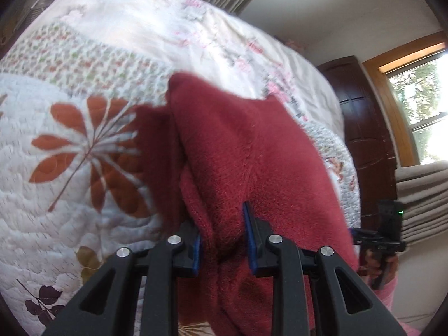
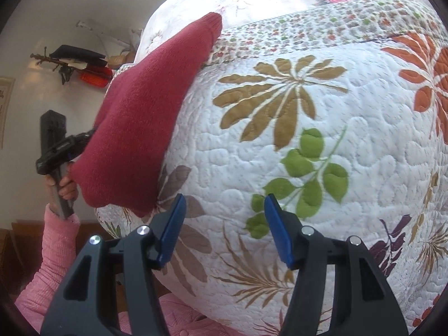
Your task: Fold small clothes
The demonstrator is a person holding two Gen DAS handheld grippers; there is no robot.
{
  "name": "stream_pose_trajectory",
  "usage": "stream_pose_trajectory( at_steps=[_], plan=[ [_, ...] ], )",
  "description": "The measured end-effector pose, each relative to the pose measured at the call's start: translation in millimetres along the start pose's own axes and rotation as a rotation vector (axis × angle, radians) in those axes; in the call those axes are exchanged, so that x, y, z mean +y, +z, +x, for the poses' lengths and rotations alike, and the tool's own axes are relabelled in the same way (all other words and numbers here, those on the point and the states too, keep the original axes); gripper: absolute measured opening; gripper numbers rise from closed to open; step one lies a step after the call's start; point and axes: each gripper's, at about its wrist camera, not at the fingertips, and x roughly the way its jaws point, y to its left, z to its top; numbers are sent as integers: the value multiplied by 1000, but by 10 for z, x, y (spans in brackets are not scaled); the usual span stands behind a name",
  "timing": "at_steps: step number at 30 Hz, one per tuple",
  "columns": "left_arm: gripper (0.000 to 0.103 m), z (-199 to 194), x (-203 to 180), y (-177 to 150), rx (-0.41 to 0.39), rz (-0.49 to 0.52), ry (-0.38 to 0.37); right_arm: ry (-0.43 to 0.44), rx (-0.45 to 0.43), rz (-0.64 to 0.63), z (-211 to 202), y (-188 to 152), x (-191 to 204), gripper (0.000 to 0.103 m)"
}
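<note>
A dark red knitted garment [image 1: 238,151] hangs lifted over the quilted bed. My left gripper [image 1: 222,240] is shut on a thick bunch of its fabric, which fills the space between the blue pads [image 1: 247,224]. In the right wrist view the same red garment [image 2: 140,117] stretches from the bed's left edge down toward my left gripper's body [image 2: 56,151], held by a hand in a pink sleeve [image 2: 56,240]. My right gripper [image 2: 224,224] hovers open above the quilt, to the right of the garment, with nothing between its fingers.
The bed is covered by a white floral quilt [image 2: 308,145] that drops away at the left. A dark wooden door [image 1: 364,140], a window [image 1: 420,106] and stacked beige cloth [image 1: 420,190] stand right of the bed. A wall rack [image 2: 78,61] holds dark items.
</note>
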Motion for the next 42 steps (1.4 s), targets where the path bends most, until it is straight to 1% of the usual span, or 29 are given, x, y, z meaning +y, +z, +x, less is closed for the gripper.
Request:
stream_pose_trajectory(
  at_steps=[2,4,5,6,8,10,13,15,18,20,21,22,23,24,25,26,27,29,30,32,34,37,40,42],
  plan=[
    [27,103,95,-56,20,-24,-16,0,8,-9,34,7,49,59],
    [30,98,126,-96,13,-42,-58,1,15,-13,75,12,107,59],
    [31,50,122,-114,6,-49,-81,3,17,-14,82,11,130,59],
    [33,12,118,-130,1,-52,-88,6,19,-17,91,12,159,59],
    [37,-112,104,-185,-11,-57,-80,23,23,-30,108,-8,256,59],
    [49,-257,79,-277,-23,-59,-95,48,25,-45,118,-30,362,59],
    [52,-393,60,-446,-19,-61,-108,63,24,-64,108,-29,509,60],
    [57,-431,78,-543,-8,-69,-128,67,13,-70,82,-21,584,61],
    [57,-421,85,-644,20,-99,-166,85,4,-71,69,12,671,62],
    [57,-406,109,-709,36,-132,-233,78,6,-77,89,20,710,62],
    [60,-388,112,-719,41,-142,-254,73,9,-79,100,17,724,62],
    [61,-367,113,-724,46,-145,-259,72,12,-76,118,17,734,62],
    [62,-326,116,-711,52,-141,-245,72,13,-74,131,11,744,62],
    [61,-270,135,-697,63,-148,-232,74,12,-70,143,13,751,62],
    [58,-223,164,-696,72,-162,-237,79,11,-66,152,15,756,62],
    [44,-176,176,-681,78,-172,-245,83,10,-63,158,17,756,62],
    [26,-138,183,-675,83,-178,-248,85,9,-59,168,22,756,62],
    [9,-115,157,-696,79,-169,-239,88,12,-44,179,23,746,63],
    [7,-115,130,-693,69,-154,-217,90,12,-38,184,28,741,63],
    [6,-182,60,-694,29,-116,-144,105,11,-21,193,46,732,63],
    [6,-274,92,-683,4,-110,-108,131,15,9,227,70,715,63],
    [6,-348,195,-688,-1,-114,-73,154,35,34,353,105,712,63],
    [6,-340,254,-755,14,-96,-36,185,68,64,525,115,712,63],
    [6,-310,262,-785,24,-82,-15,204,86,65,626,110,730,50]
  ],
)
